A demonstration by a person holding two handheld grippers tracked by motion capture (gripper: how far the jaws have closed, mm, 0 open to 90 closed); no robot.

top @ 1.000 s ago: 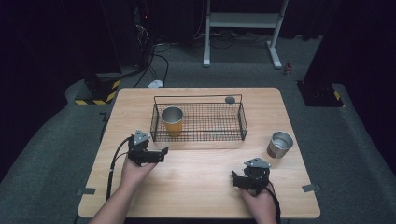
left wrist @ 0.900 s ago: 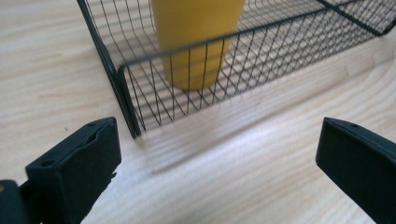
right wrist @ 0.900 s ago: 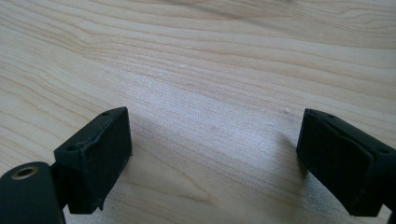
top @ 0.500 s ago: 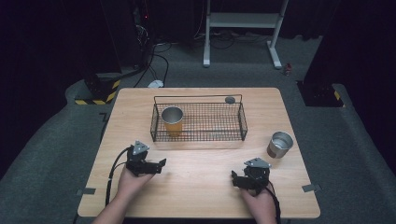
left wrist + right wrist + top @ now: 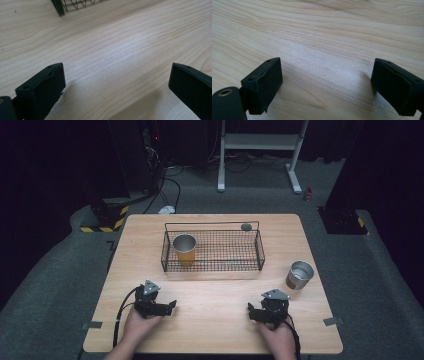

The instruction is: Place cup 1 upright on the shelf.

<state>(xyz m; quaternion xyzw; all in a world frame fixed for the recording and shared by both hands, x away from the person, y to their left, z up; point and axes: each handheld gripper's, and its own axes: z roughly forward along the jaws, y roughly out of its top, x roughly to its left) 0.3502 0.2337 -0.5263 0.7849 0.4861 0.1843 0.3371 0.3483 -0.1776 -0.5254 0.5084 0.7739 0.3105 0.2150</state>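
A black wire basket (image 5: 260, 251) stands at the middle of the wooden table (image 5: 210, 330), and an orange cup with a metal rim (image 5: 184, 248) stands upright in its left end. A steel cup (image 5: 299, 274) stands upright on the table to the right of the basket. My left gripper (image 5: 167, 307) rests low over the front left of the table, open and holding nothing (image 5: 117, 72). A basket corner (image 5: 58, 5) shows at the top of the left gripper view. My right gripper (image 5: 256, 312) sits at the front right, open over bare wood (image 5: 327, 70).
A small dark round object (image 5: 245, 226) lies on the table just behind the basket's far right corner. Past the table are a grey floor, cables, a white stand's legs (image 5: 295, 177) and a black-and-yellow striped block (image 5: 102, 225).
My left gripper has drawn back from the basket's front toward the table's near edge. The right gripper has stayed put.
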